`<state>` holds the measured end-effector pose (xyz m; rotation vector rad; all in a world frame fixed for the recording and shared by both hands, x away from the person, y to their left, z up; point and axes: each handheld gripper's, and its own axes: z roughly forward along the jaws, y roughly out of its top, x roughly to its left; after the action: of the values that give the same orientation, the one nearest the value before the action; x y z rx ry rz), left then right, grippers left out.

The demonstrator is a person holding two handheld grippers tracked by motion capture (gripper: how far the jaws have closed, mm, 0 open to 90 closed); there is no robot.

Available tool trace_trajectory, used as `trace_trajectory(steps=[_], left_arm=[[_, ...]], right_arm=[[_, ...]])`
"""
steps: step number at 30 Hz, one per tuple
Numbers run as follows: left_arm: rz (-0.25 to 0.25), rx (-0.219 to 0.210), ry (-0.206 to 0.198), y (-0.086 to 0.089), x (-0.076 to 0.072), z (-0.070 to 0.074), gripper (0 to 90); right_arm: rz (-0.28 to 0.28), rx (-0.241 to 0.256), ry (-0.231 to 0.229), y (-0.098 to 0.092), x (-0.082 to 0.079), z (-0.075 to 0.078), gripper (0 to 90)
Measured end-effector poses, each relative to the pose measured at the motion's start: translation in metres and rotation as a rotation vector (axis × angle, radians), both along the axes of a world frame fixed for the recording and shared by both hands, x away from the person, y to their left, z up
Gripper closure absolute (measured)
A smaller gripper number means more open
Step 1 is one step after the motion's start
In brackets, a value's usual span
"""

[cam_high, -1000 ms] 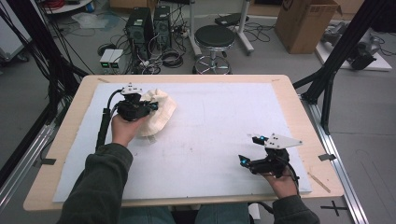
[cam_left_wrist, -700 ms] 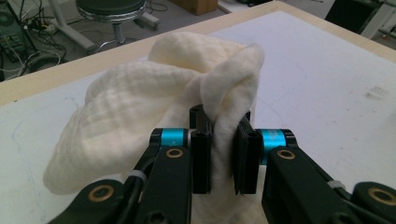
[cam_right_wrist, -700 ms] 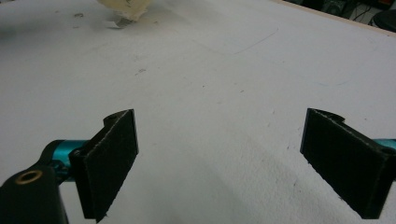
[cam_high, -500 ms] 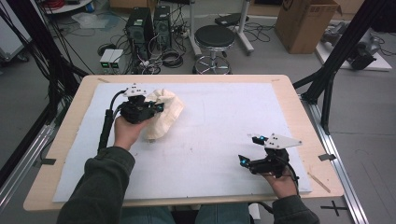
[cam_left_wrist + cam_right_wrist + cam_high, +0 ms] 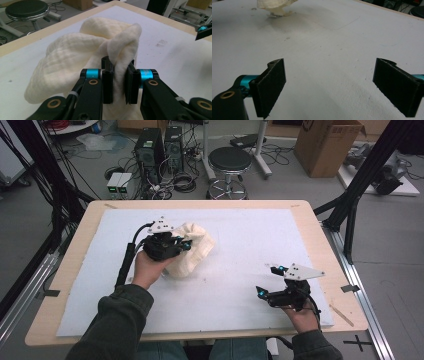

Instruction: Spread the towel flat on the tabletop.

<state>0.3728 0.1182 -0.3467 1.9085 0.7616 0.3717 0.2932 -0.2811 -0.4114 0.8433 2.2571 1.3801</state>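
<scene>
Left gripper view: left gripper point(image 5: 119, 86) pinching cream cloth point(image 5: 75, 57) (seemingly lifted); right gripper point(image 5: 272, 281) spread, idle.

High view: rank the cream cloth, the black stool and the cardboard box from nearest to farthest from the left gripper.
Measured from the left gripper:
1. Cream cloth, pinched in its jaws, bunched on the white mat.
2. Black stool, on the floor beyond the table's far edge.
3. Cardboard box, on the floor at the far right.
</scene>
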Motion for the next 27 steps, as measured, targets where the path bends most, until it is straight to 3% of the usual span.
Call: trace_trajectory(steps=[4,8,11,17,27], left_arm=[[-0.022,0.005,0.001,-0.01,-0.003,-0.003,79.4],[-0.039,-0.03,0.017,-0.018,-0.006,-0.007,79.3],[-0.051,-0.013,0.021,-0.026,-0.009,-0.011,79.3],[-0.079,-0.031,0.045,-0.039,-0.013,-0.022,79.2],[-0.121,-0.012,0.087,-0.06,-0.013,-0.044,78.7]], right_arm=[[-0.003,0.0,0.004,0.0,-0.001,0.0,10.6],[-0.002,0.002,-0.002,-0.001,-0.001,0.0,10.6],[0.0,0.001,-0.003,-0.001,-0.001,0.0,10.6],[-0.002,0.0,-0.002,-0.001,-0.002,0.0,10.5],[0.002,-0.01,0.005,0.002,-0.003,-0.001,10.6]])
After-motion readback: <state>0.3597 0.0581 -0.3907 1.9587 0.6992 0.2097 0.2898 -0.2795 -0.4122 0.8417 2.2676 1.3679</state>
